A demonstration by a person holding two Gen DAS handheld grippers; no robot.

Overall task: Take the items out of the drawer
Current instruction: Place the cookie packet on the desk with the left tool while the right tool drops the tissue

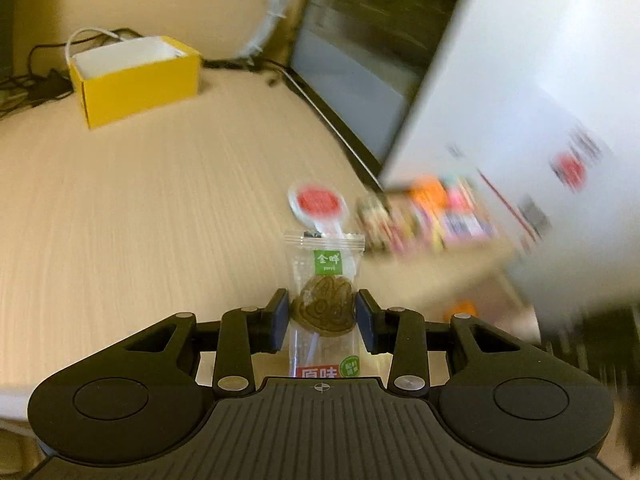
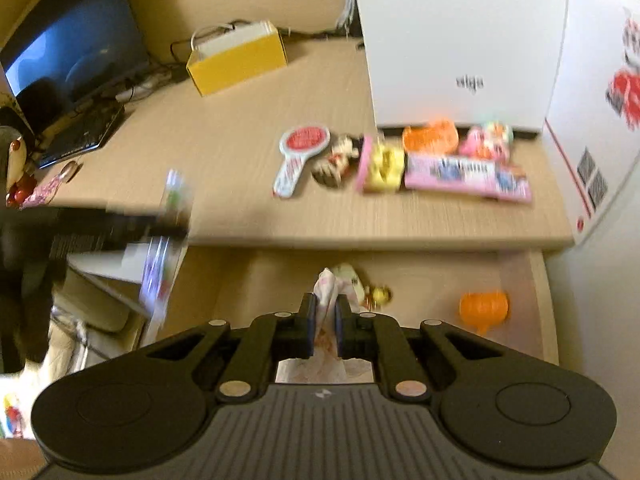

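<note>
Left wrist view: left gripper [image 1: 322,314] clamps a wrapped lollipop [image 1: 323,300]; right gripper [image 2: 324,320] pinches a white wrapper [image 2: 329,286], both for carrying to the table [image 2: 240,152].

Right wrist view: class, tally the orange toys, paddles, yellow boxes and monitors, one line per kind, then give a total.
Orange toys: 2 (desk, drawer)
Paddles: 1
Yellow boxes: 1
Monitors: 1
Total: 5
</note>
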